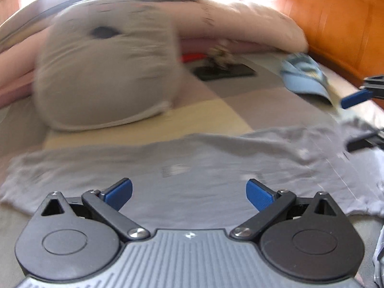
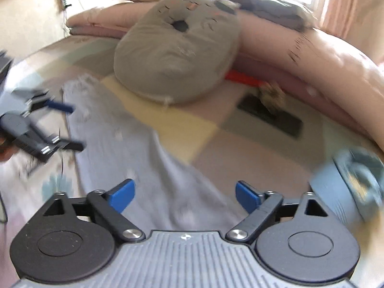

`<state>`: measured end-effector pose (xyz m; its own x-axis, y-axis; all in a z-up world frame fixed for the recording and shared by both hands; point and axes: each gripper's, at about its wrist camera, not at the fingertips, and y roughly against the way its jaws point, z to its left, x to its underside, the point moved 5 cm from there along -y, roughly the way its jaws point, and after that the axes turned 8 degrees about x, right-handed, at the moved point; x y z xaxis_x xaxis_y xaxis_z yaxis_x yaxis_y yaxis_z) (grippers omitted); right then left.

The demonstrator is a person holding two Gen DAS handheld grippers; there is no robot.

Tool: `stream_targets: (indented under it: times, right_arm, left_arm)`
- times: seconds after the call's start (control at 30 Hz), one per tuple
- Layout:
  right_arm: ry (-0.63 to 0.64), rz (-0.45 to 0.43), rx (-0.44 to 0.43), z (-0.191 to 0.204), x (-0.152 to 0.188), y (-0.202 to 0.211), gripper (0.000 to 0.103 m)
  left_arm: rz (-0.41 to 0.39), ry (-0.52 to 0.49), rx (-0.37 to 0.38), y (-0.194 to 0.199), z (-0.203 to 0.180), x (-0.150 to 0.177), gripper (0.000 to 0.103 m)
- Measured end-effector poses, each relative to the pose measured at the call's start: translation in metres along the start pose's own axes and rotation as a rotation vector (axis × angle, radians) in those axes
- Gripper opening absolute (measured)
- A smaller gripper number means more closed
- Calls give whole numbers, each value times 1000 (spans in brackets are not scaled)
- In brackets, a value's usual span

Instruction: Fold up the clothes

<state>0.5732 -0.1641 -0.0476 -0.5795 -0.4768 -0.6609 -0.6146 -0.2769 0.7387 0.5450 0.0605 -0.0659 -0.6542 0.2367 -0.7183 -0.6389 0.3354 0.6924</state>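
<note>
- While both views are smeared by motion blur, a pale grey cotton T-shirt (image 1: 192, 158) lies spread flat on the bed (image 1: 240, 105), which wears a sheet of cream, grey and mauve patches.
- The left gripper (image 1: 189, 193) hangs over the shirt with its 2 blue-padded fingers (image 1: 119, 193) spread wide, grasping nothing.
- The right gripper (image 2: 185, 195) is likewise released, its blue pads well apart above one end of the shirt (image 2: 134, 144).
- From the right wrist view, the left gripper (image 2: 63, 127) shows at the left edge, jaws apart, over the far part of the shirt.
- From the left wrist view, the right gripper (image 1: 357, 120) shows at the right edge, 1 blue finger above and 1 dark finger below.
- Beyond the shirt sits a plump grey-beige cushion with a dark spot and stitched whisker marks (image 1: 108, 76).
- A folded pink quilt (image 2: 312, 67) lies behind it.
- A light blue cap (image 1: 304, 76) rests near the orange wooden headboard (image 1: 336, 19).
- A flat black rectangular object (image 2: 271, 115) lies on the sheet, with something brownish and blurred on it.
</note>
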Motion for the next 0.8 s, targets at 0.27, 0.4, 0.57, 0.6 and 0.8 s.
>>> stream_targets:
  times: [0.27, 0.4, 0.57, 0.6, 0.8]
  right_arm:
    - [-150, 60, 27, -28, 77, 36, 99]
    - [-246, 63, 15, -42, 103, 45, 100]
    - [-357, 57, 4, -58, 127, 56, 100]
    - [-365, 45, 6, -58, 121, 56, 100]
    - [-386, 16, 23, -47, 112, 52, 102]
  left_arm:
    - [79, 118, -7, -24, -17, 38, 101]
    - [135, 95, -38, -6, -16, 38, 100]
    - [51, 77, -43, -11, -21, -6, 100]
    - [37, 76, -39, -17, -24, -14, 100]
    - [48, 35, -66, -74, -24, -26, 100]
